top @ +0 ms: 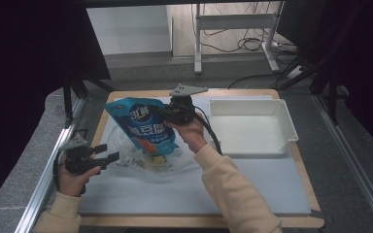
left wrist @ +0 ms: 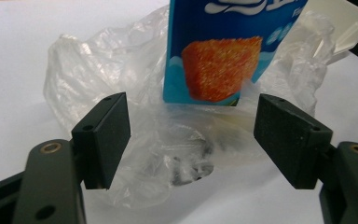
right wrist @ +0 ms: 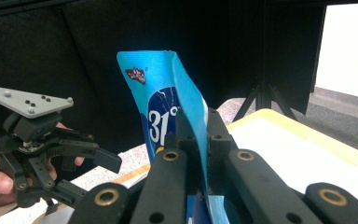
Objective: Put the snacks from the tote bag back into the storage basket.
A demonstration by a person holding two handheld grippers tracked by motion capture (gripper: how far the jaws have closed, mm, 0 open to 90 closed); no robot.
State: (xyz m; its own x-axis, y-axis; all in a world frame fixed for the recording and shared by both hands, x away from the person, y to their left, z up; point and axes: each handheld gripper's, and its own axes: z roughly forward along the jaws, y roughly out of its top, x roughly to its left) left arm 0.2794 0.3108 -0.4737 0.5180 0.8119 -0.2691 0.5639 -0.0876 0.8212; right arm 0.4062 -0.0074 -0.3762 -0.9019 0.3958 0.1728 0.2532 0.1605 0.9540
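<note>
The right gripper (right wrist: 193,154) clenches a blue snack pouch (top: 145,124) by its edge, holding it above the clear plastic bag (top: 141,160). The pouch looks light, floppy and slick; pinching the flat seam seems safest. The left gripper (left wrist: 191,135) hangs released just beside the bag.

The blue snack pouch (top: 143,124), left of centre in the high view, carries a large white "31°" near its top. The same "31°" shows at mid-frame in the right gripper view, on the pouch's front. Its other lettering is too small to read.
</note>
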